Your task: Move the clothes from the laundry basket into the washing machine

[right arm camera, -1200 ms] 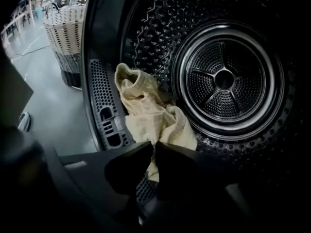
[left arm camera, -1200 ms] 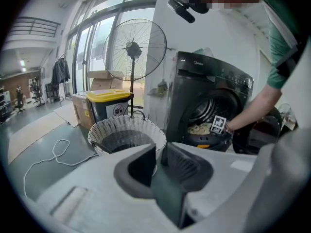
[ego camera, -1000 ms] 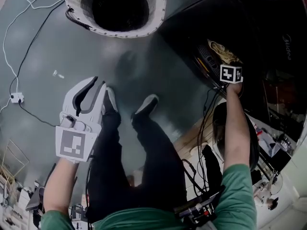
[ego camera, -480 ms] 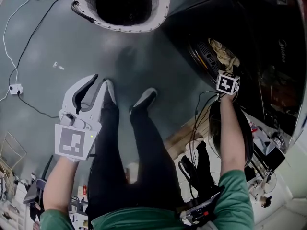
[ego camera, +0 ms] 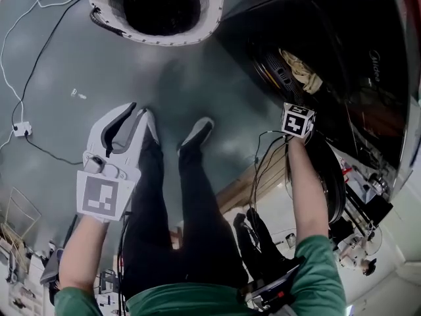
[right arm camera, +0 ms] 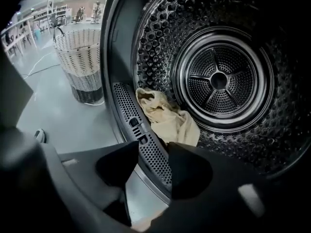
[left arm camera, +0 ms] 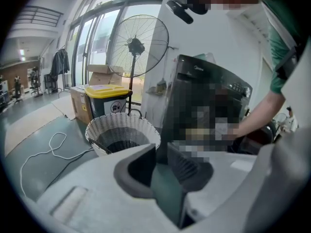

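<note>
The white wicker laundry basket (ego camera: 214,8) stands on the grey floor at the top of the head view; its inside looks dark. It also shows in the left gripper view as the basket (left arm camera: 121,130). The black washing machine (ego camera: 355,64) stands open at the right. A beige cloth (right arm camera: 170,123) lies at the front of its steel drum (right arm camera: 218,81), also visible as the cloth (ego camera: 301,68). My right gripper (right arm camera: 153,152) hangs just outside the drum's rim, open and empty. My left gripper (ego camera: 135,114) hovers over the floor, open and empty.
The person's legs and shoes (ego camera: 197,133) stand between the grippers. Cables and a white plug box (ego camera: 22,129) lie on the floor at left. A standing fan (left arm camera: 136,47), a yellow-lidded bin (left arm camera: 104,98) and a cardboard box are behind the basket. The round machine door (ego camera: 329,183) hangs open.
My right gripper has drawn back out of the machine's opening, down and to the left in the head view, leaving the beige cloth in the drum. The left gripper has hardly moved.
</note>
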A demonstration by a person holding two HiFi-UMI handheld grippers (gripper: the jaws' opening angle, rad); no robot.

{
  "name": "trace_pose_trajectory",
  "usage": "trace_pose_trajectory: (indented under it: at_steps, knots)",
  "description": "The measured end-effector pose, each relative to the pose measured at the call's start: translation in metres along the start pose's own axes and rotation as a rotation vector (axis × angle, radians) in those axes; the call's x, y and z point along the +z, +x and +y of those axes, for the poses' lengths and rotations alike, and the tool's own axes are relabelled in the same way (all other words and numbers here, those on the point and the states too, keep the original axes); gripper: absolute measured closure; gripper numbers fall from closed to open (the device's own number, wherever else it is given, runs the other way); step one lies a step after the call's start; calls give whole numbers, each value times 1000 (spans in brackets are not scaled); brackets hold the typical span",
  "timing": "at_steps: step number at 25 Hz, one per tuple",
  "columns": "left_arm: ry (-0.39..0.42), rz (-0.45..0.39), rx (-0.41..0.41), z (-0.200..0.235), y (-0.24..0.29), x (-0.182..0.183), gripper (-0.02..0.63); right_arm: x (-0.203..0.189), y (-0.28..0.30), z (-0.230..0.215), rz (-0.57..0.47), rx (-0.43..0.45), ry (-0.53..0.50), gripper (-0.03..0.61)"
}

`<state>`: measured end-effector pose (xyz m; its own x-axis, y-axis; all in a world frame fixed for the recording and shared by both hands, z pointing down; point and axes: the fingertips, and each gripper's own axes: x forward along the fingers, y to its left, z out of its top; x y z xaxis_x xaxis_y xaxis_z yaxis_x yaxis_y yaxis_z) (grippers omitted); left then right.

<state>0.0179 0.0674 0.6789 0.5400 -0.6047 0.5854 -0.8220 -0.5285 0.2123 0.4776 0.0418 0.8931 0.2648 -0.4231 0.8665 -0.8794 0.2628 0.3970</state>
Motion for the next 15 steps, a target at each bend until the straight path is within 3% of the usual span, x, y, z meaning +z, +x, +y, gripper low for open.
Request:
trace_pose_trajectory:
  at_steps: [2, 6, 10, 15]
  knots:
    - [-2, -3, -9, -2, 5, 0, 540, 0, 5, 2, 3, -9, -50, 387]
    - [-7, 11, -6, 0, 13, -9, 540, 16, 31, 3, -20, -81, -271, 411]
    - [-36, 9, 25, 2, 13, -23, 540, 18, 59, -17, 12, -137, -235, 426]
    - [-69, -13, 51, 12, 10, -43, 540, 23, 79, -42, 17, -200, -188, 532]
